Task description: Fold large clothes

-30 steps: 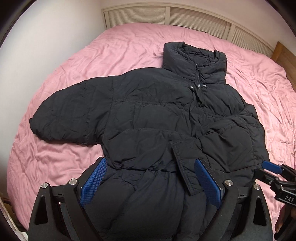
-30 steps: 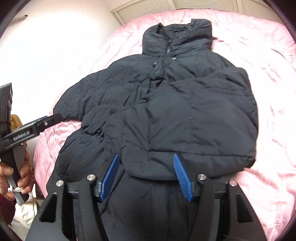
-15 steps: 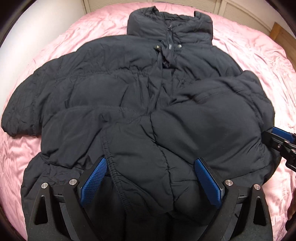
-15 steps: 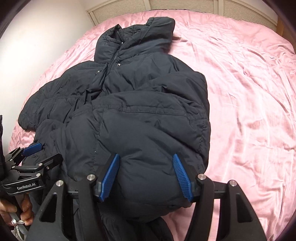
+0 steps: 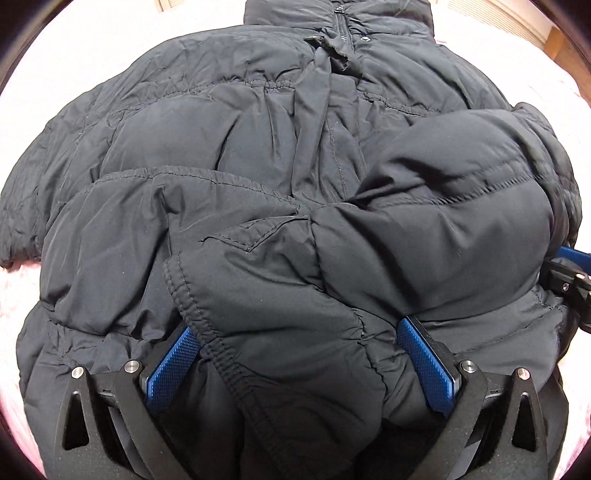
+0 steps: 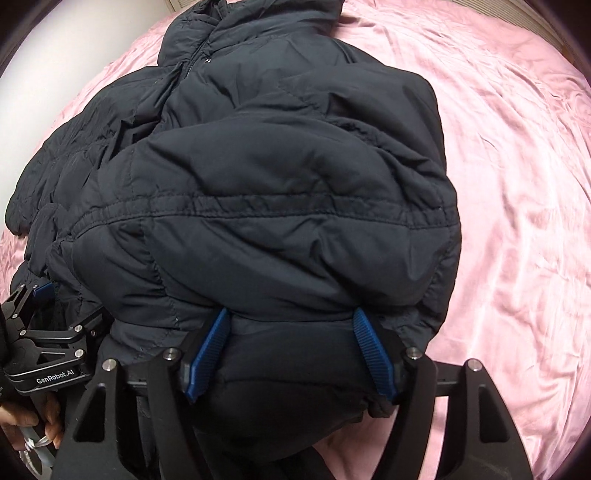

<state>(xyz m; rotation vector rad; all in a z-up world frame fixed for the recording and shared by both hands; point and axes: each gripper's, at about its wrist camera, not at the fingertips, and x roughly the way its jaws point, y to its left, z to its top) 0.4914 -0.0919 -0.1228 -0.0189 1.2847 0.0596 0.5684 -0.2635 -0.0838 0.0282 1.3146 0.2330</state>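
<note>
Pink sheets (image 6: 517, 155) cover the bed under the black jacket (image 6: 280, 206); left gripper (image 5: 299, 365) and right gripper (image 6: 291, 350) fingers spread around its folds.

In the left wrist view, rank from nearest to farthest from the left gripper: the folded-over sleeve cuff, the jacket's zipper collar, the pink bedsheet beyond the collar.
1. Elastic-edged sleeve cuff of the black puffer jacket, between the left gripper's open fingers.
2. Zipper collar, top centre.
3. Pink bedsheet, upper right, past the collar.

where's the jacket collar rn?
The collar sits at the top centre of the left wrist view, at the far end of the black puffer jacket; in the right wrist view it is top left, on the pink bedsheet.
</note>
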